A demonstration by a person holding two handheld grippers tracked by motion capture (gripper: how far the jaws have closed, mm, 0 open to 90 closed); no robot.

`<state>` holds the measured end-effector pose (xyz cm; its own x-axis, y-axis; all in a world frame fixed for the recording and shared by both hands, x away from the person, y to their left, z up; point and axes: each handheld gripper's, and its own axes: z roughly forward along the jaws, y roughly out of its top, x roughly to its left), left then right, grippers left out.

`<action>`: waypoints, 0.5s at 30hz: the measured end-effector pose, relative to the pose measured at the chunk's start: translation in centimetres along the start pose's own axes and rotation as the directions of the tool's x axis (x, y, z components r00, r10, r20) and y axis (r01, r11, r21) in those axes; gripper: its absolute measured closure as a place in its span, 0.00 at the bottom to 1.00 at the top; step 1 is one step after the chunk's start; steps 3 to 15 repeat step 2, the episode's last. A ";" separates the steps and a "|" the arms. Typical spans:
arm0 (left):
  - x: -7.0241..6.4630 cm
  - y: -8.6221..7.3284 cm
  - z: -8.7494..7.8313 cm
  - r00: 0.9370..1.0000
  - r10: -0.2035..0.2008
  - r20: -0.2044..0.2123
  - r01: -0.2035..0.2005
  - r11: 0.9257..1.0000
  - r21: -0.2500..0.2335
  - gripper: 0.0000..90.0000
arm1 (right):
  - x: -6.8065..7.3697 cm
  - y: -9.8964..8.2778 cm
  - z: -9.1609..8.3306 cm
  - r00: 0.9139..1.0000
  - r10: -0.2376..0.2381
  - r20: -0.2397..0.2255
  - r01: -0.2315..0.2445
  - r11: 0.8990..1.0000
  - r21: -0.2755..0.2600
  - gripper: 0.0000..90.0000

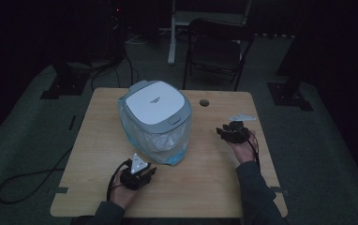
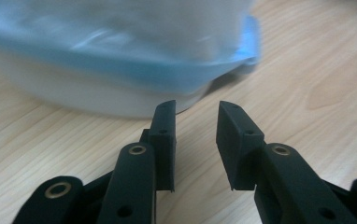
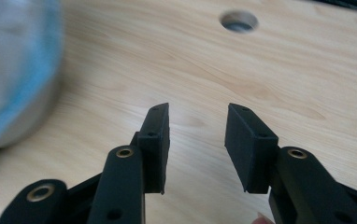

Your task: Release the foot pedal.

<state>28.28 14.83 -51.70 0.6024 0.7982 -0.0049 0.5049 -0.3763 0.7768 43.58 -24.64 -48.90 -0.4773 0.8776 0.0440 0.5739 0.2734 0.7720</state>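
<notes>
A white and grey lidded bin stands in the middle of the wooden table, wrapped in a clear plastic bag with a blue edge. In front of the bin and a little to its left, my left gripper is open and points at the bin's base. Along its jaws I see the blue bag edge close ahead, with nothing between the pads. My right gripper is to the right of the bin, open and empty. Its own view has the bin at the left and bare wood beyond the jaws.
A round cable hole lies in the table behind the right gripper. A small pale object lies near the table's right edge. A dark folding chair stands beyond the table. Cables trail on the floor at the left.
</notes>
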 end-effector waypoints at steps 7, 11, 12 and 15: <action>0.7 -0.2 -0.2 0.999 -0.027 -0.019 0.027 1.000 -0.001 0.75 | -0.9 -0.3 1.2 1.000 0.008 0.019 -0.009 1.000 0.027 0.64; 0.7 -0.2 -0.2 0.999 -0.027 -0.019 0.027 1.000 -0.001 0.75 | -0.9 -0.3 1.2 1.000 0.008 0.019 -0.009 1.000 0.027 0.64; 0.7 -0.2 -0.2 0.999 -0.027 -0.019 0.027 1.000 -0.001 0.75 | -0.9 -0.3 1.2 1.000 0.008 0.019 -0.009 1.000 0.027 0.64; 0.7 -0.2 -0.2 0.999 -0.027 -0.019 0.027 1.000 -0.001 0.75 | -0.9 -0.3 1.2 1.000 0.008 0.019 -0.009 1.000 0.027 0.64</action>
